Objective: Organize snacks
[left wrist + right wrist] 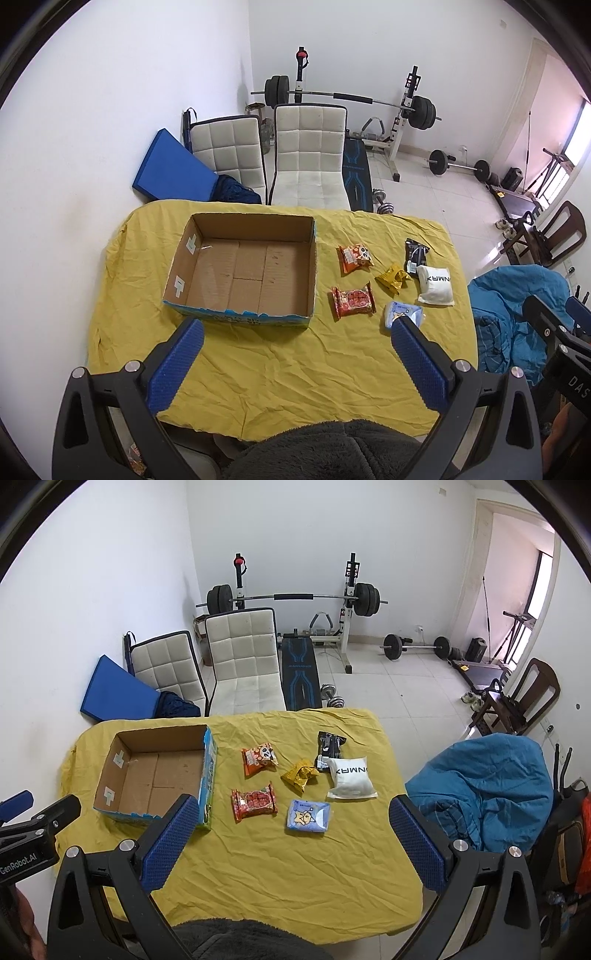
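An empty open cardboard box sits on the left of the yellow-covered table. To its right lie several snack packs: an orange panda pack, a red pack, a yellow crumpled pack, a black pack, a white pouch and a light-blue pack. My left gripper and right gripper hover open above the table's near side, holding nothing.
Two white padded chairs stand behind the table, with a blue mat by the wall. A weight bench and barbells fill the back. A chair draped in blue cloth stands at the right.
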Motion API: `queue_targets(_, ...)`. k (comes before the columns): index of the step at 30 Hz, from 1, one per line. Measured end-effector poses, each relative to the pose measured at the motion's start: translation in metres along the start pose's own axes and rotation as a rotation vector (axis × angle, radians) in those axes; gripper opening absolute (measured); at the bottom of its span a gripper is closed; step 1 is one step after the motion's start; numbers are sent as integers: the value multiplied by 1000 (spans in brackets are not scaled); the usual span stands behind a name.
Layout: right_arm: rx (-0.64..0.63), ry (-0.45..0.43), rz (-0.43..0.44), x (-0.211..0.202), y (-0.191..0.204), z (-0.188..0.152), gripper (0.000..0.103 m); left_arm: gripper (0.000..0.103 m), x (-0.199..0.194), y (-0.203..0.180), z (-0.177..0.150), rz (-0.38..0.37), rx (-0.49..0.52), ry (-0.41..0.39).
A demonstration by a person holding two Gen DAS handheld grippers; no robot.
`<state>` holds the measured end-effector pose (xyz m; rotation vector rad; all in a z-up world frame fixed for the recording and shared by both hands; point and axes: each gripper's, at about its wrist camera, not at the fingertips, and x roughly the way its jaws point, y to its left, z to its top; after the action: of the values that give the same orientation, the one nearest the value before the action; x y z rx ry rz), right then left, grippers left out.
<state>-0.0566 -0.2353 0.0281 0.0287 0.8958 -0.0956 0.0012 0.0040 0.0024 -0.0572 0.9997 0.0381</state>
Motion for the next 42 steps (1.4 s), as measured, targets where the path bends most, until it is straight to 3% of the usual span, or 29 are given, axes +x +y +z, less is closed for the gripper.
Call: queue_targets(42,-9,4,22,2,2,2,103,103,-4,1,2,15,6,-5)
